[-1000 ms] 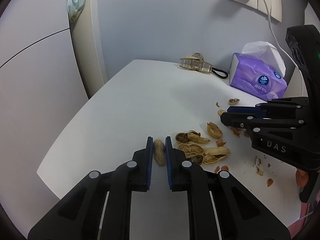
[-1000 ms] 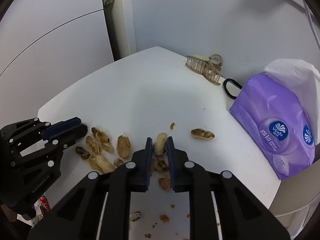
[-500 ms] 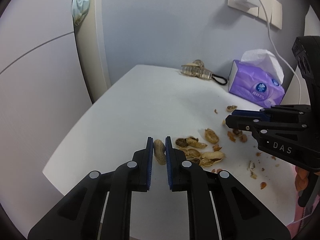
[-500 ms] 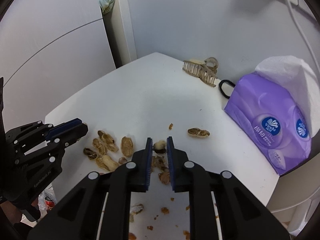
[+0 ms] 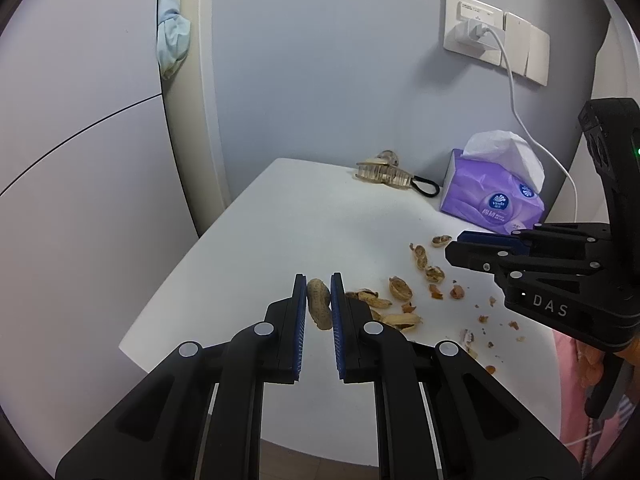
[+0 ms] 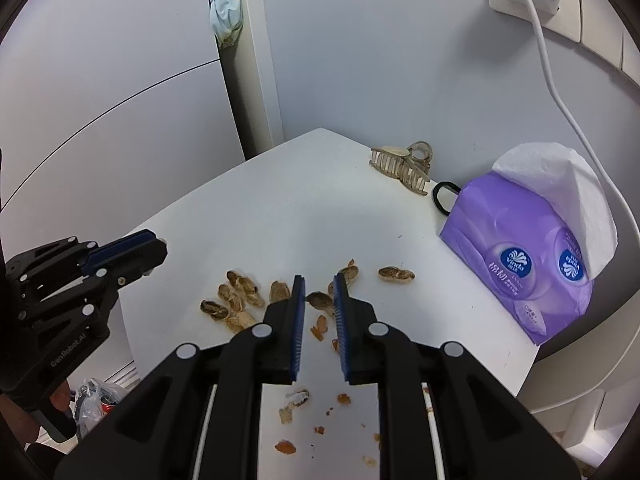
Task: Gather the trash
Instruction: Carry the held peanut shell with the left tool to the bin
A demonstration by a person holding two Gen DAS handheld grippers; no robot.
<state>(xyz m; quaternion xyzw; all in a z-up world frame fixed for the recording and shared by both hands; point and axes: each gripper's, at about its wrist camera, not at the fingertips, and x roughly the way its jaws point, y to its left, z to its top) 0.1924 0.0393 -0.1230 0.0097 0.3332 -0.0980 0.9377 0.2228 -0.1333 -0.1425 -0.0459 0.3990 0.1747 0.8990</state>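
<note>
My left gripper (image 5: 319, 280) is shut on a whole peanut (image 5: 319, 303) and holds it above the near left part of the white table (image 5: 304, 216). My right gripper (image 6: 319, 282) is shut on a brown peanut shell piece (image 6: 320, 300), lifted over the table. Several peanut shells (image 5: 396, 300) and crumbs (image 6: 304, 400) lie scattered on the table in front of both grippers. One whole shell (image 6: 396, 274) lies alone near the tissue pack. The right gripper also shows in the left wrist view (image 5: 460, 248), and the left gripper in the right wrist view (image 6: 160, 248).
A purple tissue pack (image 6: 524, 264) stands at the table's right back. A beige hair claw (image 6: 402, 170) and a black hair tie (image 6: 444, 196) lie by the wall. A white charger cable (image 5: 520, 120) hangs from the socket. A plastic bag with a can (image 6: 96, 400) sits on the floor, lower left.
Both grippers have risen and pulled back from the table, each keeping its peanut piece. The shells on the table look smaller and farther away.
</note>
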